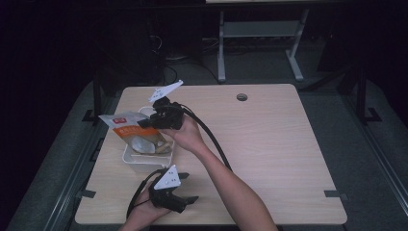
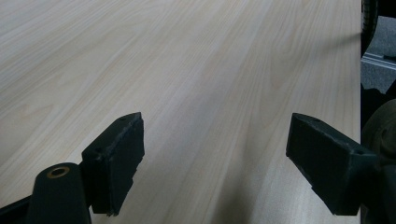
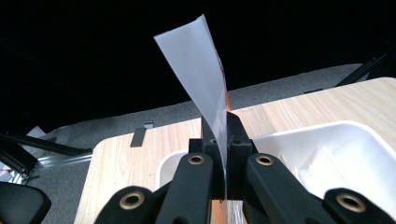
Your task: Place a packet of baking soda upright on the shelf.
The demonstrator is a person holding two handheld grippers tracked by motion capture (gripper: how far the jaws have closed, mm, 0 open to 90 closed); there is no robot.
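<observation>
step: emptying snack pouch [image 1: 126,126] into white tray [image 1: 129,160] | right gripper [image 1: 150,121] – jaws clamped on pouch edge, pouch hung tilted over tray | left gripper [image 1: 188,199] – jaws wide apart, empty, low over wooden table [image 1: 269,144] near front edge | advice: keep the pouch mouth inside the tray rim, tip slowly – contents seemed partly out, judged

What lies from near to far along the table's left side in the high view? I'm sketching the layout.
Left gripper → white tray → snack packet pinched by the right gripper → cable hole at the table's far edge.
</observation>
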